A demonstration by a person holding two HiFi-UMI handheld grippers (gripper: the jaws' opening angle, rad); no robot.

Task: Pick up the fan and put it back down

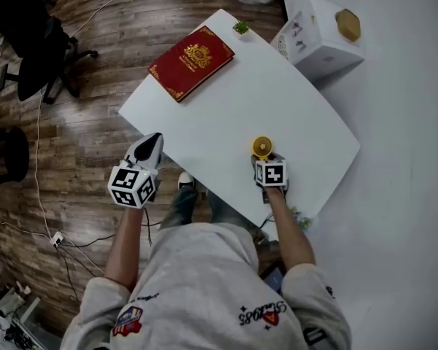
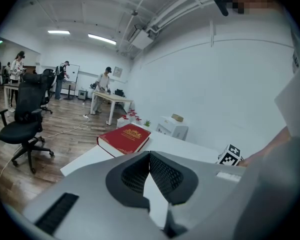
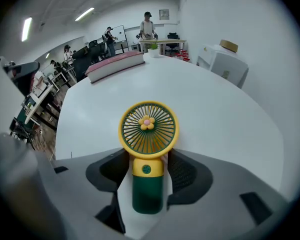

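Note:
A small hand fan (image 1: 262,147) with a yellow round head and a dark green handle stands upright near the front edge of the white table (image 1: 277,93). In the right gripper view the fan (image 3: 148,134) faces the camera, a flower at its hub. My right gripper (image 1: 263,156) comes at it from above. Its pads (image 3: 176,170) lie against both sides of the yellow neck, so it is shut on the fan. My left gripper (image 1: 152,143) hangs off the table's left edge over the wood floor. Its jaw tips meet with nothing between them (image 2: 150,155).
A red book (image 1: 191,62) lies at the table's far left corner, with a small green plant (image 1: 240,27) beyond it. A white box (image 1: 317,35) carrying a brown object stands off the far right corner. A black office chair (image 1: 40,53) and cables are on the floor at left.

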